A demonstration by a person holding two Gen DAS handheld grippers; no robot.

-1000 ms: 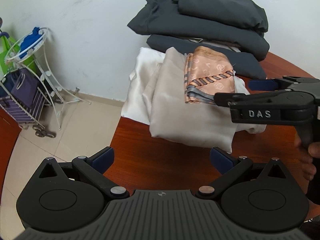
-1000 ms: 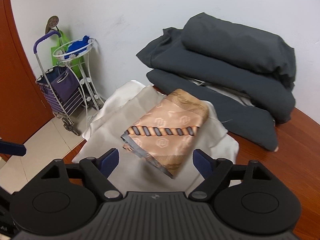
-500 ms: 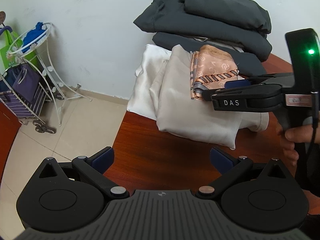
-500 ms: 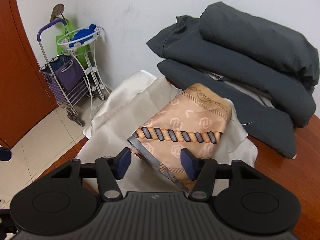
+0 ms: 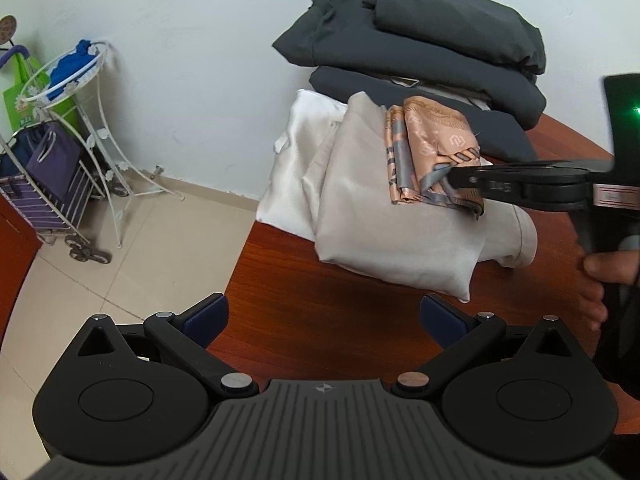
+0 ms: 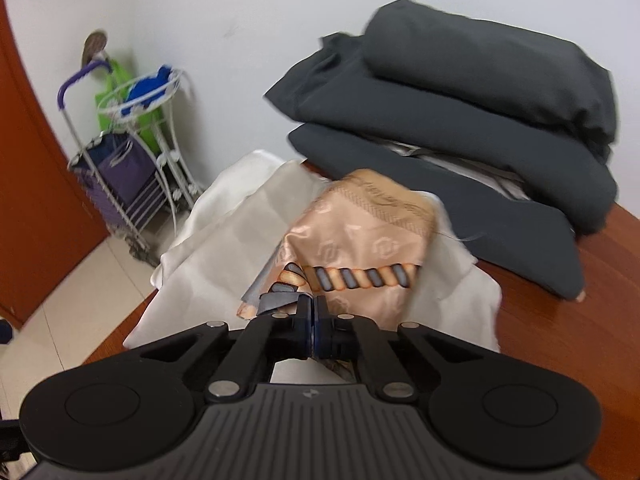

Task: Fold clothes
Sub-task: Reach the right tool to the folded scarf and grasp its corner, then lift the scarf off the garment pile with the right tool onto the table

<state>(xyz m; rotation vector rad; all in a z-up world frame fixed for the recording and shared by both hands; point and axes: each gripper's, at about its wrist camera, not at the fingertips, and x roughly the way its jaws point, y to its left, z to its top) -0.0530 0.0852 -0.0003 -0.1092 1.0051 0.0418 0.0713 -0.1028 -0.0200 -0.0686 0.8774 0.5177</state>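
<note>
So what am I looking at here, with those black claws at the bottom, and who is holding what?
There is no robot here: a person holds a two-finger tool in each hand, each with a camera looking along its fingers. One picture is from the left gripper, open over the reddish-brown wooden table. The other is from the right gripper, pinched shut on a corner of the folded peach patterned silk scarf. The scarf lies on a folded beige garment, beside a stack of dark grey folded clothes.

Wooden table (image 5: 320, 320) bears folded clothes (image 5: 400, 240).
</note>
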